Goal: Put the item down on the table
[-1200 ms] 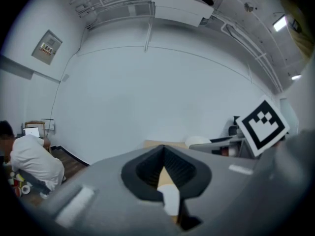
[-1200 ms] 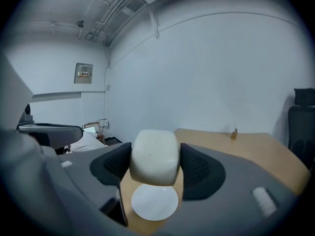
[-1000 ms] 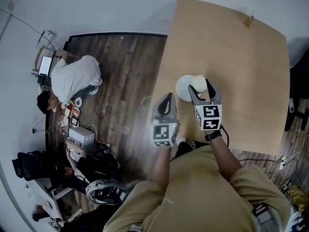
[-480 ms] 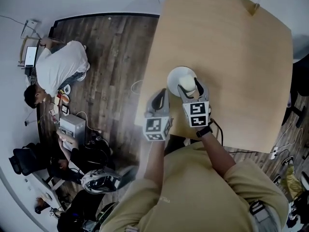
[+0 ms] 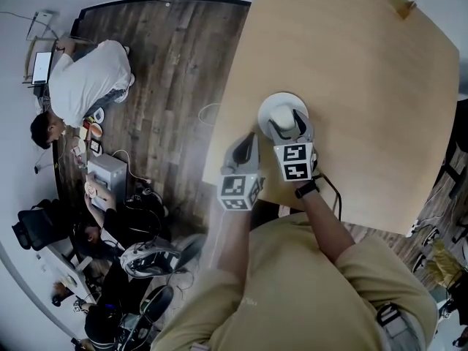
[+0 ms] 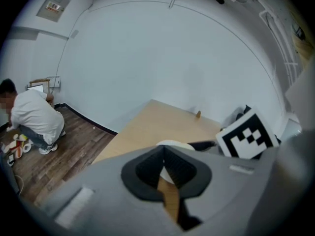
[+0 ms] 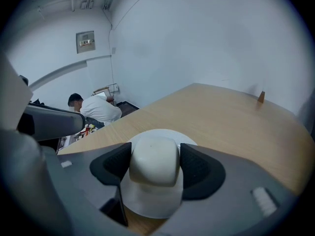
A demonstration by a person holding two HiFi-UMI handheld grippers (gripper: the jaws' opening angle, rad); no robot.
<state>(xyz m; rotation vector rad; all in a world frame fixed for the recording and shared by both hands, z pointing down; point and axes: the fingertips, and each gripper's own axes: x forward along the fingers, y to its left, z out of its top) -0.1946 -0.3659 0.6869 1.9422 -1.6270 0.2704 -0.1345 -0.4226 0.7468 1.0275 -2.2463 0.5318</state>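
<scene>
A small white hat [image 5: 282,110] with a round crown and a wide brim hangs low over the near left part of the wooden table [image 5: 365,86]. My right gripper [image 5: 289,126] is shut on its crown [image 7: 153,167], one dark pad on each side. I cannot tell whether the brim touches the tabletop. My left gripper [image 5: 247,146] hovers just left of it by the table's near edge, shut with its pads meeting [image 6: 164,149] and nothing between them. The hat's brim [image 6: 177,144] shows just beyond them.
A small brown object [image 5: 404,9] stands at the table's far corner. Left of the table is dark wood floor, where a person in a white shirt [image 5: 88,86] crouches among boxes, bags and cables [image 5: 110,189]. A cable [image 5: 333,196] runs off the near edge.
Both grippers have come down toward the table. The hat, still in the right gripper, now hangs lower, close to the tabletop.
</scene>
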